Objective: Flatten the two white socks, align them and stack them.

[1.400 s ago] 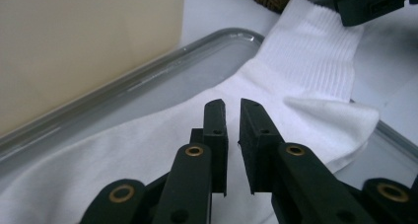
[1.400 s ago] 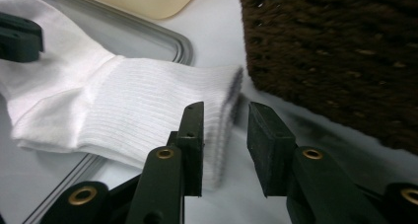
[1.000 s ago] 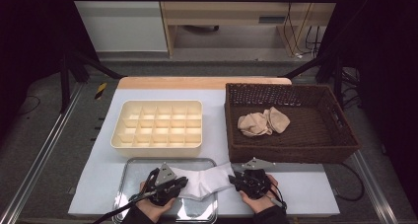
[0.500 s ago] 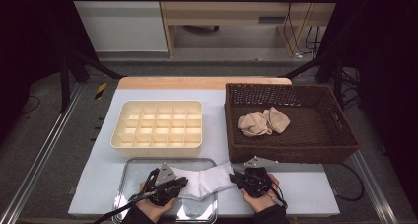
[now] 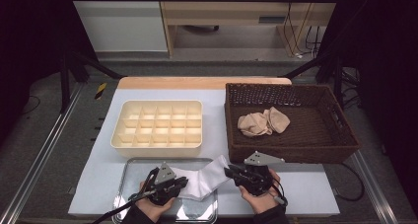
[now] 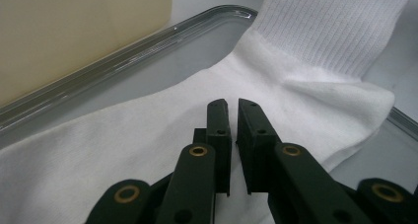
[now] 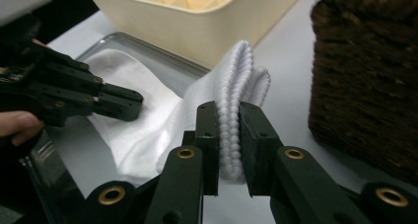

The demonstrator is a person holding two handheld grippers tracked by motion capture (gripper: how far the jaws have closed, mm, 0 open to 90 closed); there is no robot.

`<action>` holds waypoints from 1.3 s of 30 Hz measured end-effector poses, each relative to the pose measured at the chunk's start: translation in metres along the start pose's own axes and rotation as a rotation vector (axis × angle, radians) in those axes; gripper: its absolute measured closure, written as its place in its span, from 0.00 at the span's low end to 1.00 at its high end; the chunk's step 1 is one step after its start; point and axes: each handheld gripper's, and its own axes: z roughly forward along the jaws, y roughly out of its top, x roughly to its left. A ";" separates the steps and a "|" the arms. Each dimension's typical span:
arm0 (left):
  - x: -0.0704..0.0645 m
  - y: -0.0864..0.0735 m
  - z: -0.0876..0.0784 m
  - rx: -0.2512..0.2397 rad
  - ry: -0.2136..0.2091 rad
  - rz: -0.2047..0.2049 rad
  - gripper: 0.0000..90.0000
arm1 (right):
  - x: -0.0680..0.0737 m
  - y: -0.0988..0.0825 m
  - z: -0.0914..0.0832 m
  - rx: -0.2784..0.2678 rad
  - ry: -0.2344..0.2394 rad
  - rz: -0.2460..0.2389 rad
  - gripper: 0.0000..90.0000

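A white sock (image 5: 204,179) lies partly in a metal tray (image 5: 133,167), its ribbed cuff reaching out over the tray's right edge. My right gripper (image 5: 227,170) is shut on that cuff (image 7: 236,76) after just closing its jaws, and holds it folded a little above the table, with the rib edge squeezed between the pads. My left gripper (image 5: 185,182) lies low over the foot of the sock (image 6: 315,41) inside the tray (image 6: 148,41). Its jaws stand shut with only a thin slit between them (image 6: 232,103). I cannot tell whether fabric is nipped there.
A cream box with many small compartments (image 5: 157,125) stands just behind the tray. To the right, a dark wicker basket (image 5: 291,150) holds beige socks (image 5: 263,121), and its near wall (image 7: 369,76) is close to my right gripper. A pale mat covers the table.
My right gripper has closed on the sock's cuff and risen slightly with it. The left gripper has stayed where it was.
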 end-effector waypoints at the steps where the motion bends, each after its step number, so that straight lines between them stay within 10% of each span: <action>1: 0.000 0.000 0.000 0.000 0.000 -0.001 0.92 | 0.001 0.001 0.000 -0.005 0.010 0.001 0.88; 12: 0.008 0.010 -0.031 -0.050 0.026 -0.002 0.96 | 0.018 0.016 0.002 -0.033 0.067 -0.033 0.89; 22: 0.051 -0.012 -0.082 -0.093 0.189 -0.089 0.99 | 0.032 0.027 0.009 -0.025 0.091 -0.064 0.90; 39: 0.058 -0.033 -0.070 -0.027 0.205 -0.108 0.99 | 0.094 0.048 0.074 0.057 0.153 -0.187 0.90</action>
